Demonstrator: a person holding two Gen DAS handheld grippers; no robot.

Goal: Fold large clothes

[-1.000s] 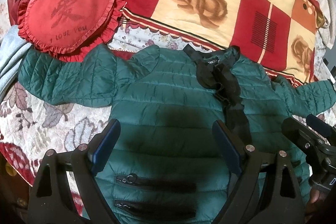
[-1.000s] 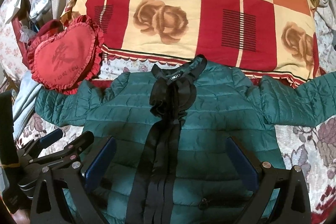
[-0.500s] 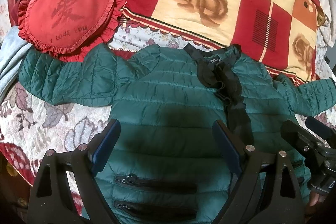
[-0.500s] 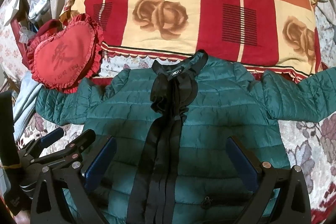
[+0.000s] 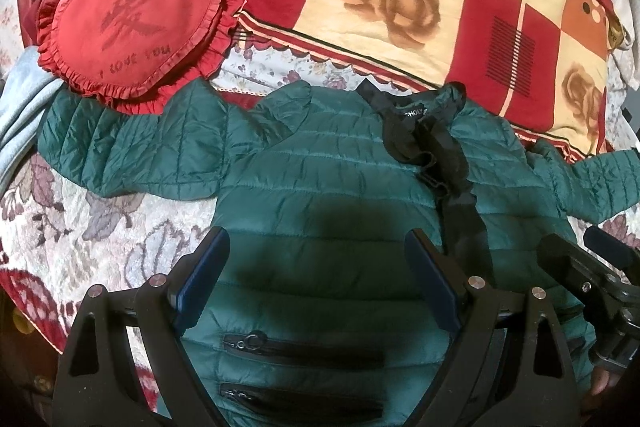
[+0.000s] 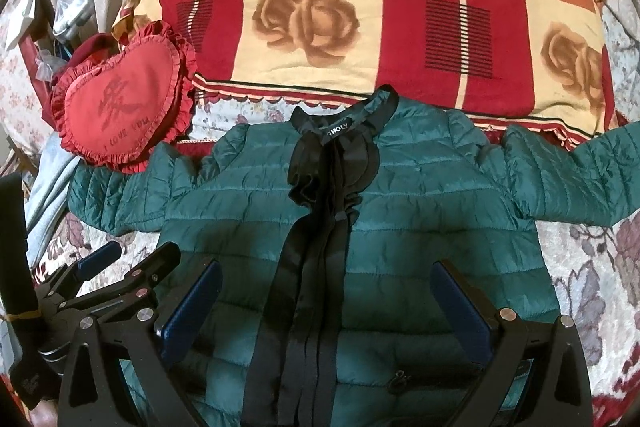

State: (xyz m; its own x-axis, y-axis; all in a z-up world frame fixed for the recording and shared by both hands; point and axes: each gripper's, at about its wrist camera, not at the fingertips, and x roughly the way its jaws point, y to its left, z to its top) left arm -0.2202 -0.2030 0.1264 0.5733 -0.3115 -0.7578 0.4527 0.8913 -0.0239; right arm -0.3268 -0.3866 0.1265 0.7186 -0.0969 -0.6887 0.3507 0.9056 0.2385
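A green quilted jacket (image 5: 320,195) with a black ruffled front band lies flat and face up on the bed, both sleeves spread out sideways; it also shows in the right wrist view (image 6: 420,211). My left gripper (image 5: 316,247) is open and empty, above the jacket's left lower half. My right gripper (image 6: 328,279) is open and empty, above the front band at the jacket's lower middle. Each gripper shows at the edge of the other's view.
A red heart-shaped cushion (image 5: 128,27) lies at the back left, touching the left sleeve. A red and cream rose-patterned quilt (image 6: 380,19) lies behind the collar. The floral bedspread (image 5: 80,219) shows around the jacket. A grey cloth (image 5: 20,99) lies at far left.
Both views have shifted slightly, the jacket sitting a little lower in frame. The jacket itself has not moved and both grippers stay open.
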